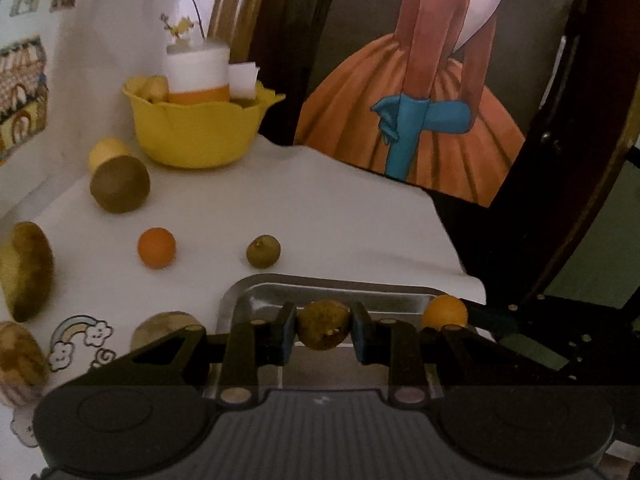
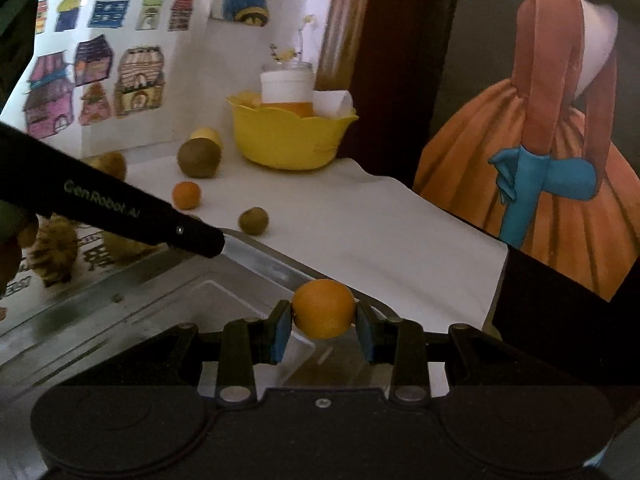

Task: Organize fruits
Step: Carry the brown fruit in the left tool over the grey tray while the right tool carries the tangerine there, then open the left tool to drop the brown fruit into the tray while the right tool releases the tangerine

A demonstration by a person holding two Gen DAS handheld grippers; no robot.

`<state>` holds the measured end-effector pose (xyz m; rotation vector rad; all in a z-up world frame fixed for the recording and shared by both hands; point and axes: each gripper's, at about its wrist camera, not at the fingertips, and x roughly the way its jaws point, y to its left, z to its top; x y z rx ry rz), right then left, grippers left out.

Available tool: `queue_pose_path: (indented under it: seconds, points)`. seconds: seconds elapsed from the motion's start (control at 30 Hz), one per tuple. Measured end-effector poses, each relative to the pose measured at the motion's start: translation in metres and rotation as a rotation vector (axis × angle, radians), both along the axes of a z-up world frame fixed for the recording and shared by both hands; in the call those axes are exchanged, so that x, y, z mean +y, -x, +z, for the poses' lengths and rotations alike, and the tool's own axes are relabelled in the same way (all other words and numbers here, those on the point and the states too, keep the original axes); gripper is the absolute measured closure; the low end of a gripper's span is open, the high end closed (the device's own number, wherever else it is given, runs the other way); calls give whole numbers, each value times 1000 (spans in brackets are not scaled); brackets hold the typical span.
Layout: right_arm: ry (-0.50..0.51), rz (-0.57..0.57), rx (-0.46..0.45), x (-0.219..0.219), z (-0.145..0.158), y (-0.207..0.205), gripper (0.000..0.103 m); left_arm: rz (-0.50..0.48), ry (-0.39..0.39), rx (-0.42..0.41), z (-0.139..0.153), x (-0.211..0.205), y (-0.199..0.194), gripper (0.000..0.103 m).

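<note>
My left gripper (image 1: 323, 330) is shut on a small brown-green fruit (image 1: 323, 328), held over the near part of a metal tray (image 1: 332, 286). My right gripper (image 2: 323, 320) is shut on a small orange (image 2: 323, 308) above the tray's far right corner (image 2: 256, 256); that orange (image 1: 445, 312) also shows in the left wrist view at the tray's right end. Loose on the white cloth lie another orange (image 1: 157, 247), a small green-brown fruit (image 1: 263, 252), a large brown fruit (image 1: 120, 184) and a yellow one (image 1: 107, 152) behind it.
A yellow bowl (image 1: 196, 136) with a white-and-orange cup stands at the back. More brown fruits lie at the left (image 1: 26, 270) and lower left (image 1: 20, 356). The left gripper's black body (image 2: 120, 212) crosses the right wrist view. A painting (image 1: 420, 112) leans beyond the cloth's right edge.
</note>
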<state>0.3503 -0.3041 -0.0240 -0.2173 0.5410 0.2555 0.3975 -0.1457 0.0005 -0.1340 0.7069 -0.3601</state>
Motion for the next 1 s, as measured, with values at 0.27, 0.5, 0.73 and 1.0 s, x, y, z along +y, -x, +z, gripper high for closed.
queue_pose_path:
  seconds: [0.27,0.5,0.73,1.0]
  points:
    - [-1,-23,27,-5,-10,-12,66,20,-18,58,-11,-10,-19,72]
    - [11,-23,26,-3,-11,-14,66,27,-17,76,-15,-15,-25,72]
    - [14,-25,16,-2,-11,-12,65,41,-9,124,-21,-19,-31,71]
    - [13,-30,14,-9,-7,-3,60,58,19,148,-19,-15,-31,67]
